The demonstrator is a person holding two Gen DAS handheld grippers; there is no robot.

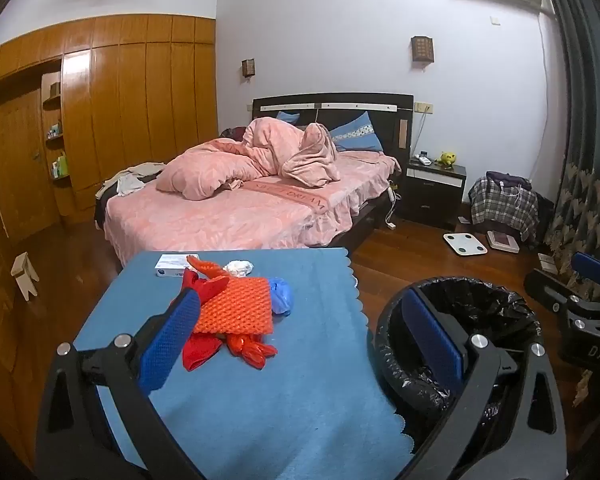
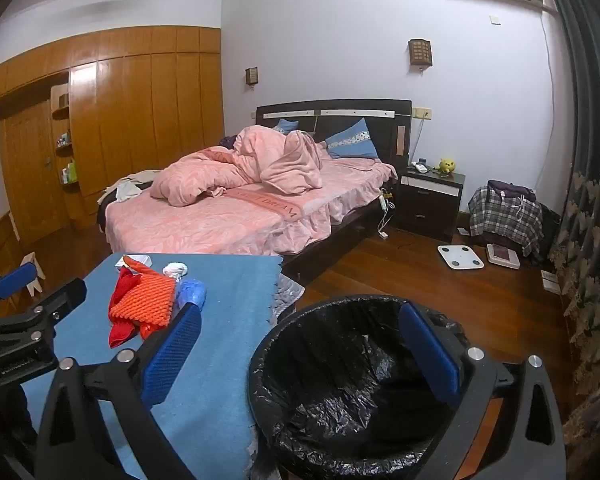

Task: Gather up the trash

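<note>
A blue-clothed table (image 1: 260,380) (image 2: 228,320) carries a pile of trash: an orange foam net sheet (image 1: 236,308) (image 2: 144,298), red wrappers (image 1: 200,350) (image 2: 120,330), a blue crumpled bag (image 1: 280,300) (image 2: 192,294), a white paper ball (image 1: 239,268) (image 2: 176,269) and a small white-and-blue box (image 1: 172,267). Right of the table stands a bin lined with a black bag (image 1: 480,312) (image 2: 340,380). My left gripper (image 1: 304,336) hovers open over the table's near part, nothing between its blue pads. My right gripper (image 2: 304,348) is open above the bin's rim, empty.
A bed with a pink quilt (image 1: 240,192) (image 2: 228,204) lies behind the table. A dark nightstand (image 1: 434,188), a white scale (image 1: 465,243) and a plaid-covered heap (image 1: 504,204) occupy the wooden floor at right. A wardrobe (image 1: 100,112) lines the left wall; a small stool (image 1: 24,276) stands there.
</note>
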